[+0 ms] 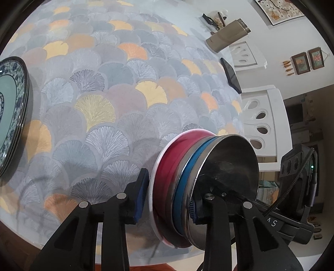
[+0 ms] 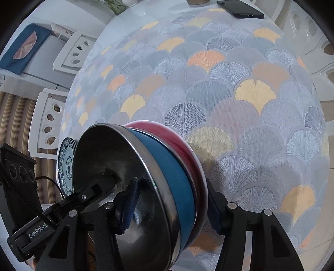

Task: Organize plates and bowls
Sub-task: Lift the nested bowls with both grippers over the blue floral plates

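A nested stack of bowls is held between both grippers above the table: a steel bowl (image 1: 229,164) inside, a blue bowl (image 1: 187,183) and a red bowl (image 1: 173,158) outside. My left gripper (image 1: 167,202) is shut on the stack's rim, one finger inside the steel bowl, one on the red side. My right gripper (image 2: 171,206) grips the opposite rim of the same stack (image 2: 167,166) the same way. A stack of blue-patterned plates (image 1: 12,116) sits at the table's left edge; it also shows in the right wrist view (image 2: 66,164).
The round table has a fan-patterned cloth (image 1: 117,93). A black phone (image 1: 230,72) and a tan container (image 1: 225,39) lie at the far edge. White chairs (image 1: 263,121) stand around the table. The phone also shows in the right wrist view (image 2: 240,9).
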Demonstrator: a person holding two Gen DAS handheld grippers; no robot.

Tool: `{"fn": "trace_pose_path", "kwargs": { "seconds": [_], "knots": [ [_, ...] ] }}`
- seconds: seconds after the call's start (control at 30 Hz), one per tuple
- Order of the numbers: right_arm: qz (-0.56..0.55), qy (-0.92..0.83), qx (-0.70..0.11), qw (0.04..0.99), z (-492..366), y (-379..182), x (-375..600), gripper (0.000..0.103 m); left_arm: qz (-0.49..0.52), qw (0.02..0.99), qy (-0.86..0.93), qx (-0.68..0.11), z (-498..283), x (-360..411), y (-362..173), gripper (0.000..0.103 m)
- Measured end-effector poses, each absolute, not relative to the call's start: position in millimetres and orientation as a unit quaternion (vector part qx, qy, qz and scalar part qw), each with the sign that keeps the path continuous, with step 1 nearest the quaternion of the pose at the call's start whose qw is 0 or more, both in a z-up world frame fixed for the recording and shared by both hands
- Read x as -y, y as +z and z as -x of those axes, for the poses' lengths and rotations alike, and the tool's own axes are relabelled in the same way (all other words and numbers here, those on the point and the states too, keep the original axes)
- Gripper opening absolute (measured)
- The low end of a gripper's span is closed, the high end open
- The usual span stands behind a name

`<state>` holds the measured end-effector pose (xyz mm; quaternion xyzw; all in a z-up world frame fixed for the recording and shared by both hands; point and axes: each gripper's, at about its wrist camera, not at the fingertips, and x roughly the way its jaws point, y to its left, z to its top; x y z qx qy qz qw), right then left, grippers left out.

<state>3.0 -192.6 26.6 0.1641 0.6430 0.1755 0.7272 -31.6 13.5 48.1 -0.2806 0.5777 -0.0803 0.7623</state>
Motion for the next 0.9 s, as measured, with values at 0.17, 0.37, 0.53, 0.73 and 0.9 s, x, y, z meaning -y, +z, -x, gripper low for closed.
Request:
{"fn": "trace_pose_path", "kwargs": {
  "seconds": [0.17,0.37,0.53,0.73,0.9],
  "knots": [
    [-0.151,0.172,-0.649,0.726,-1.7,30.8,188.6,0.057,0.278,0.762,-0.068,-0.581,34.5,-12.8,52.0,0.03],
    [-0.15,0.171,-0.651,0.724,-2.1,41.1,179.6,0.057,0.282,0.765,-0.059,-0.576,42.2,-20.6,67.2,0.03],
    [-0.137,0.19,-0.623,0.746,-1.2,72.1,159.2,0.057,0.273,0.791,-0.054,-0.544,47.2,-37.6,96.7,0.03],
    [-0.138,0.22,-0.581,0.772,-3.3,122.1,114.9,0.057,0.267,0.83,-0.044,-0.488,56.0,-90.1,153.9,0.03],
    [-0.132,0.239,-0.547,0.791,2.2,162.0,50.4,0.058,0.267,0.853,-0.034,-0.447,62.2,-152.1,190.0,0.03]
  ]
}}
